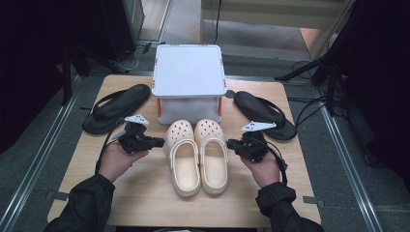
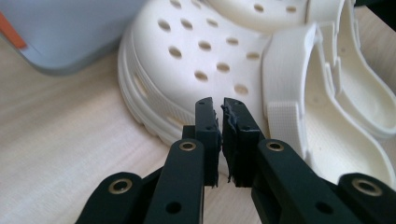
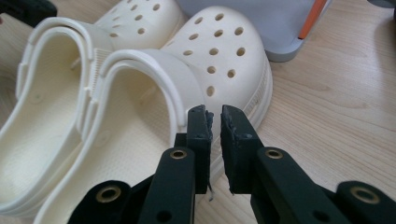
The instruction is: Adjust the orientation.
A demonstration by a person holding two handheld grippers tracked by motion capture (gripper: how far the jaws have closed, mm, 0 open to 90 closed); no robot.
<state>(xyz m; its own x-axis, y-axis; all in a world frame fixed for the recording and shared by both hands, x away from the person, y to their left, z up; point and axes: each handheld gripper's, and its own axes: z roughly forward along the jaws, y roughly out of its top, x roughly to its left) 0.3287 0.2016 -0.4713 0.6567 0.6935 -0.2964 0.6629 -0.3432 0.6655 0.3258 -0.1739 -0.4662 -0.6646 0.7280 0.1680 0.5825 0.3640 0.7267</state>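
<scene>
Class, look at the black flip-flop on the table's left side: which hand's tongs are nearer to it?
Left. The left tongs sit just beside the left black flip-flop; the right tongs lie beyond the cream clogs.

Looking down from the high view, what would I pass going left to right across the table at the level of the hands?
Left black sandal → left gripper → left cream clog → right cream clog → right gripper → right black sandal.

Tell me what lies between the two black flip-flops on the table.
In the high view, the grey box stands between the left flip-flop and the right flip-flop, with the cream clogs just in front of it.
</scene>
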